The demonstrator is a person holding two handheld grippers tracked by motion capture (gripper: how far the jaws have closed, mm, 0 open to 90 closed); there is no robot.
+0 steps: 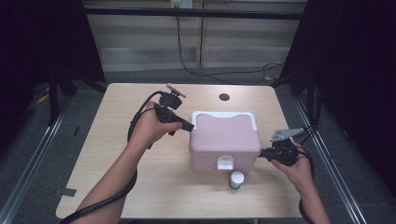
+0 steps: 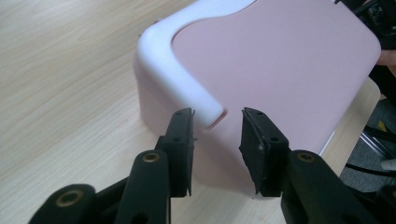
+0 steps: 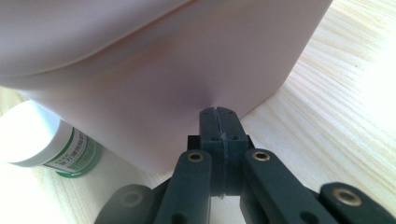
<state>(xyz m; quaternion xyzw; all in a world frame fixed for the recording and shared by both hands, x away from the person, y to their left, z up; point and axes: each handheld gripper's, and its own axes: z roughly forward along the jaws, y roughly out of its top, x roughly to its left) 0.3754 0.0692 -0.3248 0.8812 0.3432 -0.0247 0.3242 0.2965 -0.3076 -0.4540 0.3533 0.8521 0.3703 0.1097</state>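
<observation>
Box (image 1: 225,140) latched, lid down, bottle (image 1: 236,179) outside. Left gripper (image 2: 217,140) released at handle (image 2: 187,79); right gripper (image 3: 219,116) clenched empty against box side. Opening and loading left.

Between the black fingers (image 2: 180,149) of the left gripper (image 2: 217,126) sits the white handle (image 2: 187,84) of a pale pink box (image 1: 225,140); its front latch (image 1: 225,163) is white too. At the tips of the right gripper (image 3: 219,114), dark grey-black, is the pink wall. Beside them stands a white bottle (image 3: 42,142) with a green label. The table (image 1: 107,154) is light wood grain.
</observation>
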